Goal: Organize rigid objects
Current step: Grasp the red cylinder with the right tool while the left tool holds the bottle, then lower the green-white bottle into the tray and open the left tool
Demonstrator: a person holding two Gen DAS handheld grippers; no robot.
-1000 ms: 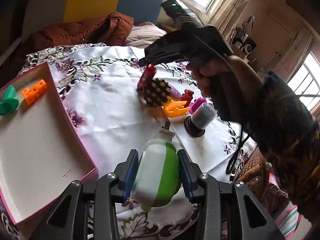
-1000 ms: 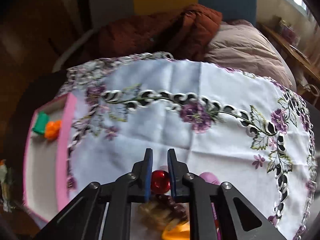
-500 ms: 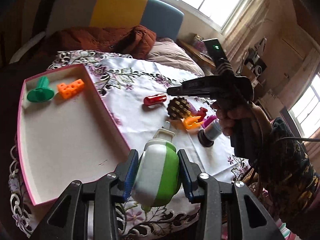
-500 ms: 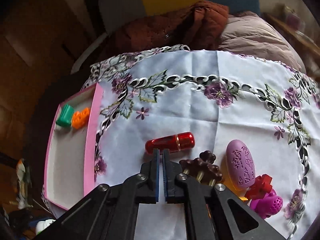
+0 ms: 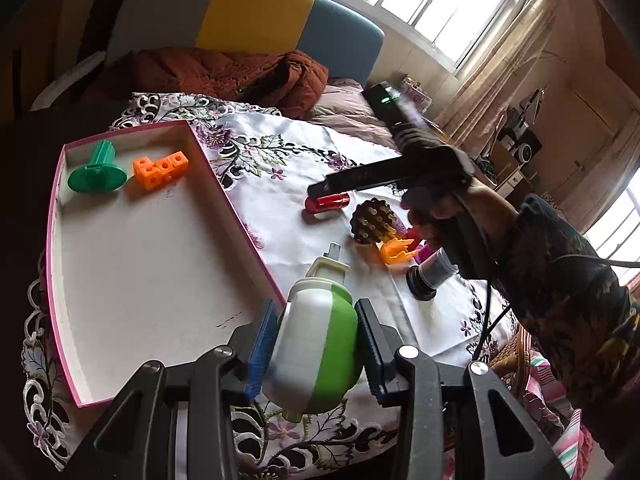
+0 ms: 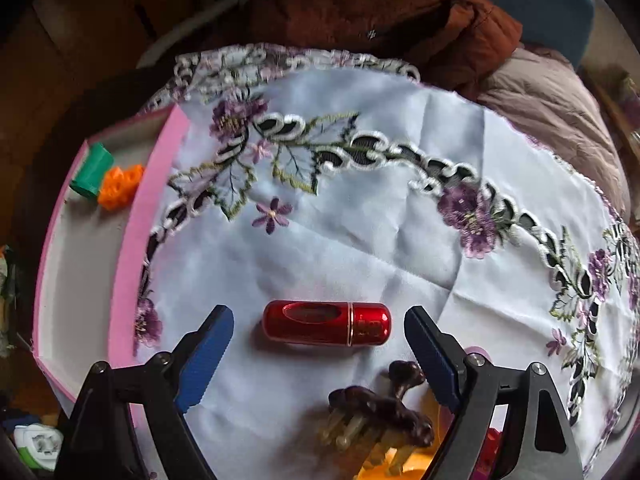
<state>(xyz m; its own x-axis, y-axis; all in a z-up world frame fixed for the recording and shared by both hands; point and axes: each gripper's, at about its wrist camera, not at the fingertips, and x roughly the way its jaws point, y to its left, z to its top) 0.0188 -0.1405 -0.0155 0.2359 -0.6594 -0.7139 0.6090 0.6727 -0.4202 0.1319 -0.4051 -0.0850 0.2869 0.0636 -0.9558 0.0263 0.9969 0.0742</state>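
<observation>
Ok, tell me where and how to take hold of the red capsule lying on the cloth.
Grip the red capsule across its narrow middle, coming straight down from above. It lies flat on the tablecloth, long axis running between the right tool's open pads, so turning the tool a quarter turn first would probably help; end to end, the rounded caps would likely slip.

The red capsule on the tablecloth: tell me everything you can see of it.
The red capsule is a glossy, metallic-looking cylinder with rounded ends, in two parts joined at a thin gold band, the shorter part on its right. It lies flat on its side on the white embroidered tablecloth, crosswise between the open fingers of the right gripper, which do not touch it. Only the cloth touches it.
</observation>
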